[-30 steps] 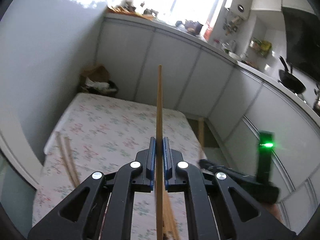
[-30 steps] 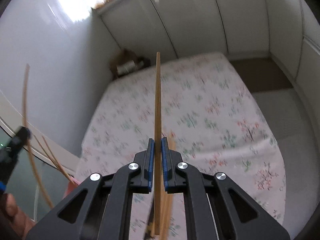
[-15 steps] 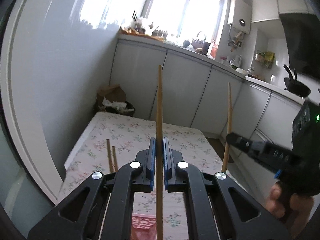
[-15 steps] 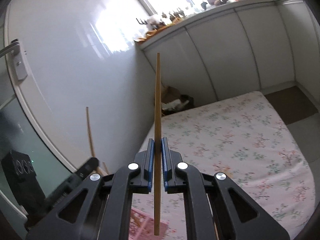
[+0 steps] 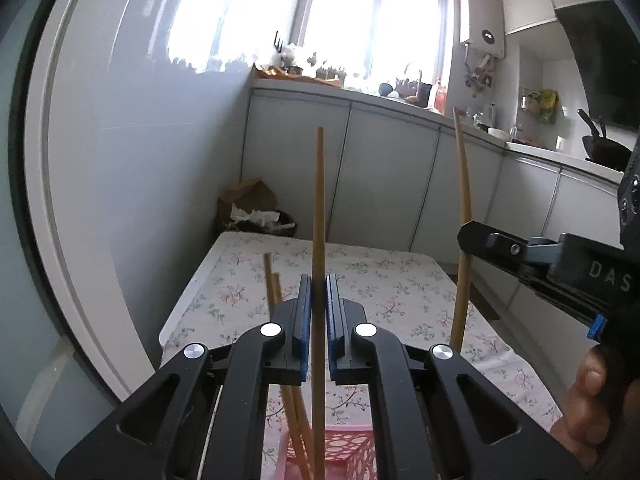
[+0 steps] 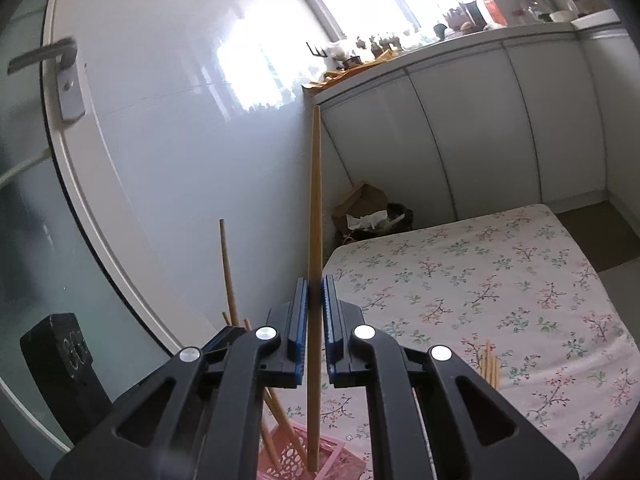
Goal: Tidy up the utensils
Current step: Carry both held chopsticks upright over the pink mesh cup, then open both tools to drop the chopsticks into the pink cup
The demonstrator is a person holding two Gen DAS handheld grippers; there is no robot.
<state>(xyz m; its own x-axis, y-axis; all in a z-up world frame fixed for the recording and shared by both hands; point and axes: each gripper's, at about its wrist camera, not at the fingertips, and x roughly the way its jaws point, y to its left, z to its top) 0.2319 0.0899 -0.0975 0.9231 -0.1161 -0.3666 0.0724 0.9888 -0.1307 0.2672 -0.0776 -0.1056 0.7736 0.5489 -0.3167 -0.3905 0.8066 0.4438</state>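
My left gripper point(image 5: 319, 280) is shut on a wooden chopstick point(image 5: 319, 208) held upright; its lower end reaches down into a pink perforated basket point(image 5: 340, 450), where two other chopsticks point(image 5: 272, 284) lean. My right gripper point(image 6: 315, 280) is shut on another wooden chopstick point(image 6: 315, 200), also upright, with its lower end just above the pink basket point(image 6: 320, 456). In the left wrist view the right gripper point(image 5: 466, 236) and its chopstick point(image 5: 464, 200) stand to the right. In the right wrist view the left gripper's chopstick point(image 6: 227, 264) stands at the left.
The basket stands on a table with a floral cloth point(image 5: 380, 280) point(image 6: 500, 280). A bundle of loose chopsticks point(image 6: 490, 364) lies on the cloth right of the right gripper. A glass door point(image 6: 60, 160) is at the left, white cabinets point(image 5: 392, 172) behind.
Both grippers have tilted up from looking down at the table to upright over the pink basket, each still holding its chopstick. The chopstick ends have come down toward the basket.
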